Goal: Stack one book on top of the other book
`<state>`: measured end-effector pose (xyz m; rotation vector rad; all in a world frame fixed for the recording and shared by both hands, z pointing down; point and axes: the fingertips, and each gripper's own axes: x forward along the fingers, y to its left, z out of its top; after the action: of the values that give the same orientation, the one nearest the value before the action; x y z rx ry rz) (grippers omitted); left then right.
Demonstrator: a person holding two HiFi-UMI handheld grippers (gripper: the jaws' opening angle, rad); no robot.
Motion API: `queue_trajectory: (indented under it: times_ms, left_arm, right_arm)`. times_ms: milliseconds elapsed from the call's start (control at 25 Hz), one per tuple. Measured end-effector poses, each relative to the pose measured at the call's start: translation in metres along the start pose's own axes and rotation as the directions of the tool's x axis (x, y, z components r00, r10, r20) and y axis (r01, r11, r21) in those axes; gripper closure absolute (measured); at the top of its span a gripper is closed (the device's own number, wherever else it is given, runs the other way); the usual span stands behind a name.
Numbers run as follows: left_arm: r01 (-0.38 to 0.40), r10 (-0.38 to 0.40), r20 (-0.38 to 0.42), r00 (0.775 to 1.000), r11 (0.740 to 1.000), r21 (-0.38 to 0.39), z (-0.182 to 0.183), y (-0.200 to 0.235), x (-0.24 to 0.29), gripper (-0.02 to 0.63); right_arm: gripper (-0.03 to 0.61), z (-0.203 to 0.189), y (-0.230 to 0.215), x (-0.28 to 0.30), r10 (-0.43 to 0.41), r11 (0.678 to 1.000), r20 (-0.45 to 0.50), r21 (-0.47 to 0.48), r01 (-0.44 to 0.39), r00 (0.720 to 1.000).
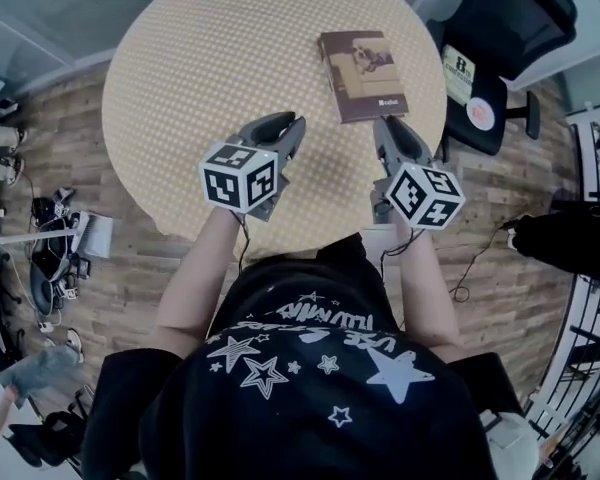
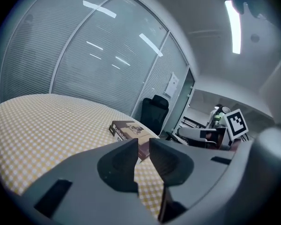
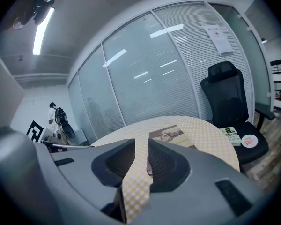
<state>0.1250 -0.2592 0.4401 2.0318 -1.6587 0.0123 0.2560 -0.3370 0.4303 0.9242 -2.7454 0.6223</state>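
Note:
A brown book [image 1: 363,74] with a picture on its cover lies flat on the far right part of the round table [image 1: 200,68]. In the left gripper view the book [image 2: 126,129] looks thick, and I cannot tell whether a second book lies under it. Both grippers hang above the table's near edge, well short of the book. The left gripper [image 1: 290,126] has its jaws a narrow gap apart with nothing between them [image 2: 144,146]. The right gripper [image 1: 388,128] is the same, nearly closed and empty [image 3: 141,146], and past it the book [image 3: 171,136] shows.
A black office chair [image 1: 510,18] stands right of the table, with a green-and-white book [image 1: 459,73] and a round disc [image 1: 481,114] on its seat. Cables and gear [image 1: 55,258] lie on the wooden floor at left. A person with a backpack [image 3: 56,118] stands far off.

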Motion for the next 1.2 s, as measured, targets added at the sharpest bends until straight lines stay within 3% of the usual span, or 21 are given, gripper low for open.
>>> queue_trajectory:
  times_ms: [160,360,560,1000,1200]
  left_arm:
    - [0.068,-0.069,0.008,0.998,0.997,0.044,-0.001,-0.008,-0.028,0.551]
    - [0.086,-0.085,-0.007,0.996,0.995,0.056,-0.007,-0.013,-0.056,0.565]
    - [0.109,-0.109,-0.006,0.994,0.992,0.059,-0.007,-0.033,-0.061,0.577]
    - [0.049,-0.047,-0.029,0.998,0.997,0.064,-0.015,-0.088,-0.069,0.577]
    - [0.049,-0.047,-0.038,0.998,0.996,0.077,-0.016,-0.096,-0.070,0.577]
  right_arm:
    - [0.512,-0.011,0.027,-0.020,-0.034,0.999,0.033,0.009,0.034,0.999]
    - [0.529,-0.026,0.053,-0.035,-0.015,1.000,0.009,0.016,0.014,1.000]
    - [0.529,-0.028,0.051,-0.049,-0.002,1.000,0.021,0.031,0.001,1.000]
    - [0.531,-0.033,0.043,-0.080,0.116,0.993,0.012,0.036,-0.117,0.993]
    - [0.529,-0.036,0.044,-0.084,0.132,0.989,0.033,0.058,-0.134,0.991]
